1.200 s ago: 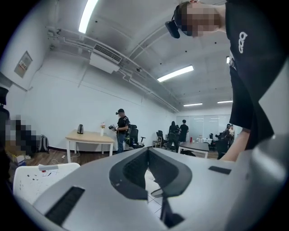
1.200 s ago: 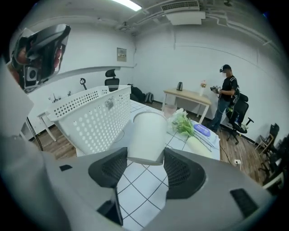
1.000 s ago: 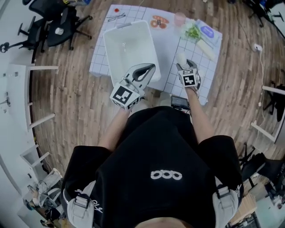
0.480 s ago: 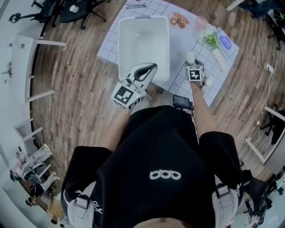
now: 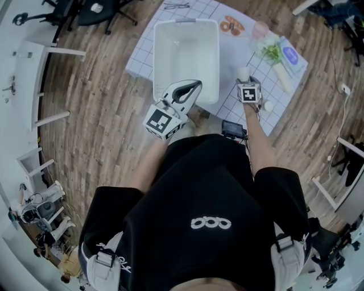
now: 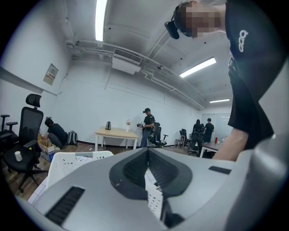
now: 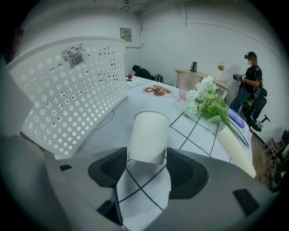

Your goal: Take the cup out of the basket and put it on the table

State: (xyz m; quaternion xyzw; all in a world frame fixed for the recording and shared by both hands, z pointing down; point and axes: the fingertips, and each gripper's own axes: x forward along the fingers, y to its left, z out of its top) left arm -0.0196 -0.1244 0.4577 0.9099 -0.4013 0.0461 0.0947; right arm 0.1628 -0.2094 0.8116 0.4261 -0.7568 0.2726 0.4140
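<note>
A white paper cup (image 7: 148, 133) stands upright between the jaws of my right gripper (image 7: 146, 156), whose pads press on its lower part. Seen from the head view, the cup (image 5: 243, 74) and right gripper (image 5: 245, 83) are over the checked table cloth (image 5: 227, 57), just right of the white perforated basket (image 5: 156, 57). Whether the cup's base touches the cloth I cannot tell. The basket wall (image 7: 76, 90) rises to the cup's left. My left gripper (image 5: 190, 86) hangs at the basket's near edge, its jaws (image 6: 147, 151) closed together with nothing in them.
Beyond the cup lie a bunch of flowers (image 7: 207, 101), a long white tube (image 7: 235, 151), a pink cup (image 5: 260, 28) and a plate of doughnuts (image 5: 232, 25). A blue packet (image 5: 290, 55) sits at the far right. Office chairs (image 5: 96, 8) stand on the wooden floor.
My right gripper has come down with the cup toward the cloth beside the basket. The left gripper has shifted slightly and stays closed.
</note>
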